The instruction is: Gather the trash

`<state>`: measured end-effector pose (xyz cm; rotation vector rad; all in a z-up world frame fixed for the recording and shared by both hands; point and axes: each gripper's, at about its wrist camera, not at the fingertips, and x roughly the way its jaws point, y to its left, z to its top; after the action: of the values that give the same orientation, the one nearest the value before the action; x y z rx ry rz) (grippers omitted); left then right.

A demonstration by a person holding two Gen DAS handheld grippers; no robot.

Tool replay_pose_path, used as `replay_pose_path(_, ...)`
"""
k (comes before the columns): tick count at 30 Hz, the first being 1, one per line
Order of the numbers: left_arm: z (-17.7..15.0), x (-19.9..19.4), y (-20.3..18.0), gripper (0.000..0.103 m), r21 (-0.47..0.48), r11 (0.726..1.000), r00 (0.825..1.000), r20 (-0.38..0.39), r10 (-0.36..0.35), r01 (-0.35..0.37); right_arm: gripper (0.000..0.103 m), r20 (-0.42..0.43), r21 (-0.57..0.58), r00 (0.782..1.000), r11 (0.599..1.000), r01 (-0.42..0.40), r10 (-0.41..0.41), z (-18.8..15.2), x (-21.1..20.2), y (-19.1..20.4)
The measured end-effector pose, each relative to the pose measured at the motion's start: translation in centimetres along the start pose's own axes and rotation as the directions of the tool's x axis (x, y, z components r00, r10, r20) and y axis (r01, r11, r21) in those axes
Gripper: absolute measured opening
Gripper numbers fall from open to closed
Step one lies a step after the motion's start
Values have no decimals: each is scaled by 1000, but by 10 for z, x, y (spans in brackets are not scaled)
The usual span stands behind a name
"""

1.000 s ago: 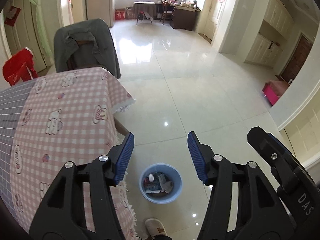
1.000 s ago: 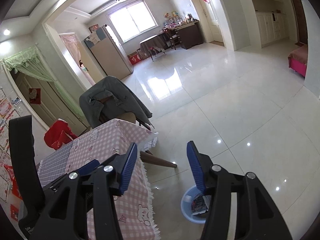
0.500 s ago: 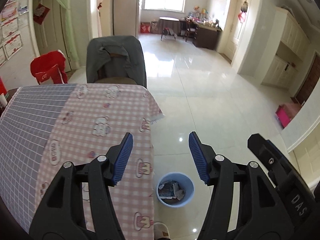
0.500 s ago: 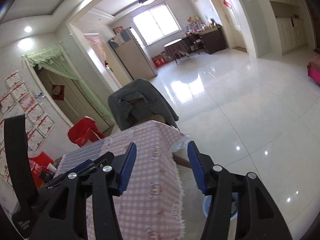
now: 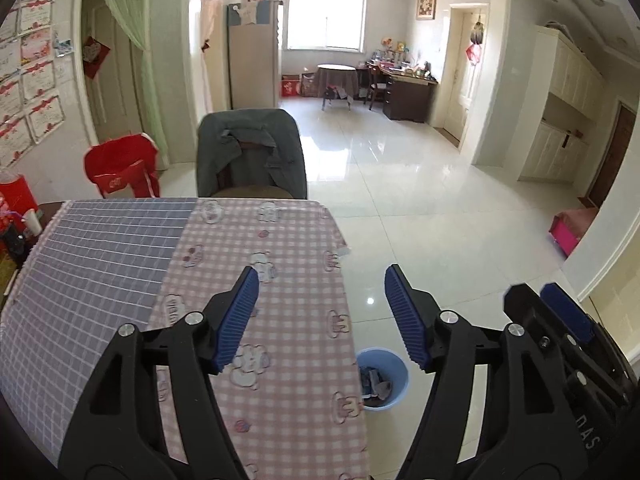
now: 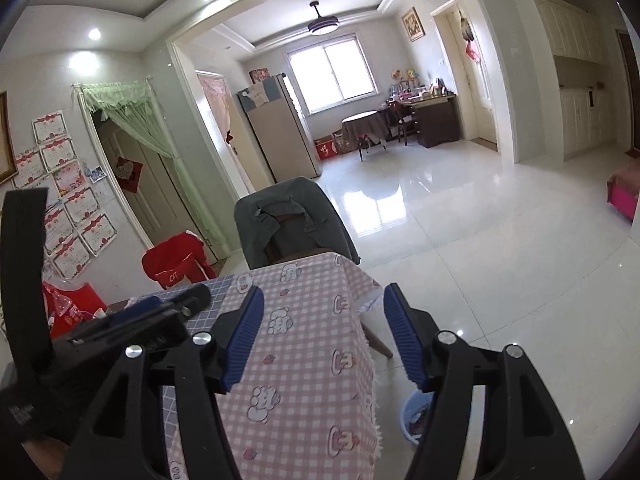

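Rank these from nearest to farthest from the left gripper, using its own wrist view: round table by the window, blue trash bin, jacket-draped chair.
1. blue trash bin, on the floor just below the left gripper, right of the table edge.
2. jacket-draped chair, beyond the table's far end.
3. round table, under the far window.

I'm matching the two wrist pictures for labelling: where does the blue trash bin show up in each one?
Left wrist: the blue trash bin stands on the floor low and right of centre, beside the pink checked tablecloth, trash inside.
Right wrist: only a sliver of it shows at lower right, behind the gripper's right finger.
Shared landmark: the chair draped with a grey jacket.
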<state>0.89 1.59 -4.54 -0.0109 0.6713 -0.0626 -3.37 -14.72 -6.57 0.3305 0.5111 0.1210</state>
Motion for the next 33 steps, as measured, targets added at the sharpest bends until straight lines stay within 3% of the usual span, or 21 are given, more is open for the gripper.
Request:
replay_pose_path(7, -1, -31, 20, 71, 9, 1000, 999, 25, 30, -30, 66, 31, -18, 999, 999, 38, -38, -12, -29, 16)
replay_pose_path(16, -1, -51, 8, 76, 83, 995, 998, 52, 43, -47, 69, 73, -13, 995, 998, 65, -64, -14, -52, 18)
replay_pose_path(33, 10, -47, -22, 80, 129, 988, 996, 46, 80, -86, 77, 58, 13, 998, 1000, 4, -5, 3, -48, -9)
